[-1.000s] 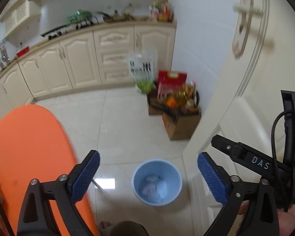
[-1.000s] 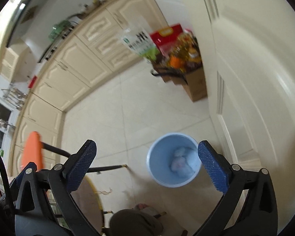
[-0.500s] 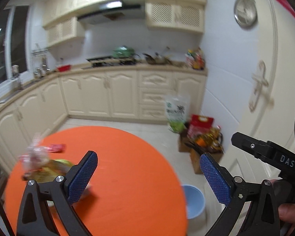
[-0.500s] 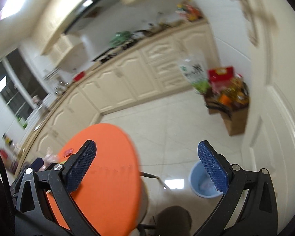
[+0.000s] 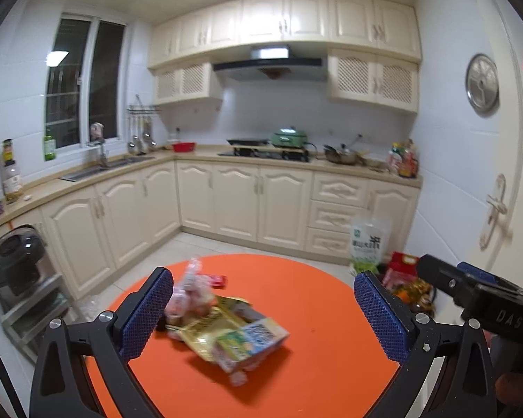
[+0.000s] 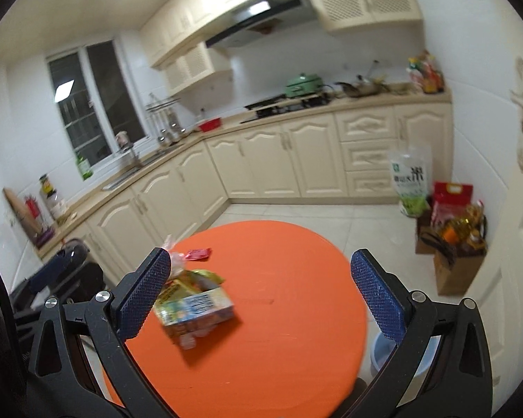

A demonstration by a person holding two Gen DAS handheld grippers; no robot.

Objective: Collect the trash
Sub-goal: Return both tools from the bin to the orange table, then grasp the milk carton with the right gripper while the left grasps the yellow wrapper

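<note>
Both grippers, left (image 5: 263, 313) and right (image 6: 261, 296), hang above the orange table (image 5: 331, 313) with fingers spread wide and holding nothing, likely lining up a grab. Trash (image 5: 226, 327) lies heaped near the table's left side; the bin (image 6: 383, 351) waits on the floor, right

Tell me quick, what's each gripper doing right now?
Left gripper: open, holding nothing.
Right gripper: open, holding nothing.

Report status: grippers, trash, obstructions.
Both grippers, left and right, open, empty. Trash pile on orange table, ungrasped. Nothing blocking.
</note>
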